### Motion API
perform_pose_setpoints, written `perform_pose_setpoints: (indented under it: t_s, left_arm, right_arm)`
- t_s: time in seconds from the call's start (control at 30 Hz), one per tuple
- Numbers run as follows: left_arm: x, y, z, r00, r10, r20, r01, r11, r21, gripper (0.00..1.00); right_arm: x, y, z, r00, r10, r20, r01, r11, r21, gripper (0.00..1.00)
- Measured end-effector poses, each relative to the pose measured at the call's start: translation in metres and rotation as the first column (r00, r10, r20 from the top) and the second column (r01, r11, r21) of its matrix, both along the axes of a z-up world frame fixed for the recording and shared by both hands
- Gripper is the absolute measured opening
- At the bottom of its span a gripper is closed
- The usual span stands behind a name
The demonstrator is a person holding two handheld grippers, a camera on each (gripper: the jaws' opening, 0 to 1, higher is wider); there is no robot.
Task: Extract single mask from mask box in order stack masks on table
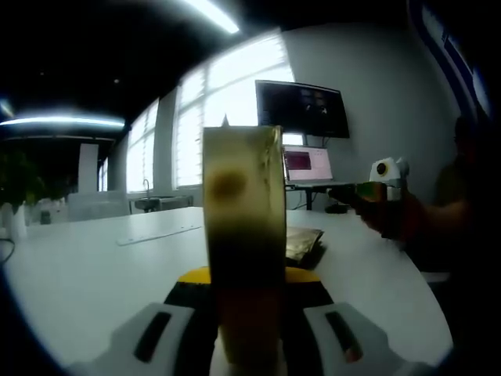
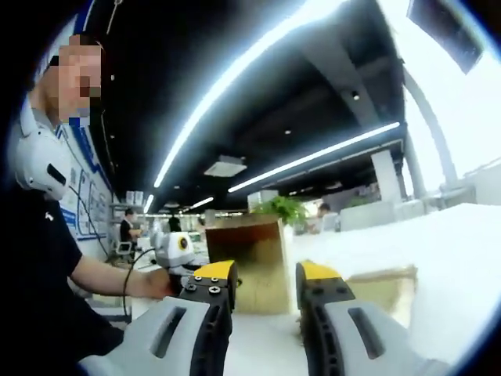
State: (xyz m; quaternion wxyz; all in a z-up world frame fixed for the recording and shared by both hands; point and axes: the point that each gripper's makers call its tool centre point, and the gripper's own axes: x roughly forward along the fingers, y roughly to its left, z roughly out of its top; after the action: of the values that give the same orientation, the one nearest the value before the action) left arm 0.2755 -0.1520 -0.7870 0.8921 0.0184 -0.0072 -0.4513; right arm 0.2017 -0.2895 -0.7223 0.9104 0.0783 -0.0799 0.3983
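The brown mask box [image 1: 244, 227] stands upright, close up, between the jaws of my left gripper [image 1: 249, 276], which is shut on its lower part. Behind it a shiny flat pack of masks [image 1: 304, 241] lies on the white table [image 1: 94, 266]. A person's hand holds my right gripper [image 1: 358, 189] above the table's far right. In the right gripper view, my right gripper [image 2: 266, 283] is open with nothing between its yellow-tipped jaws. Past them stands the mask box [image 2: 254, 262], with the left gripper's grey body [image 2: 174, 247] to its left and a beige pack [image 2: 385, 286] to its right.
A laptop [image 1: 307, 166] and a dark monitor [image 1: 302, 108] stand at the table's far side. A long flat strip [image 1: 160, 233] lies on the table to the left. The person in a dark shirt [image 2: 39, 258] sits at the left of the right gripper view.
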Motion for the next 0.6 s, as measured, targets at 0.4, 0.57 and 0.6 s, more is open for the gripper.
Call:
perform_pose_setpoints:
  t_s: [0.4,0.57,0.6]
  left_arm:
    - [-0.001,-0.001,0.000,1.000,-0.002,0.000,0.002,1.000,0.003,0.31]
    - [-0.001,-0.001,0.000,1.000,-0.004,0.000,0.004,1.000,0.004,0.31]
    - [-0.002,-0.001,0.001,1.000,-0.005,0.002,0.005,1.000,0.005,0.31]
  right_arm:
    - [0.012,0.012,0.039,0.999,0.042,0.013,-0.039,0.991,-0.130,0.29]
    - [0.016,0.018,0.058,0.998,0.063,0.012,-0.060,0.987,-0.152,0.29]
    - [0.017,0.018,0.062,0.998,0.062,0.014,-0.059,0.985,-0.161,0.28]
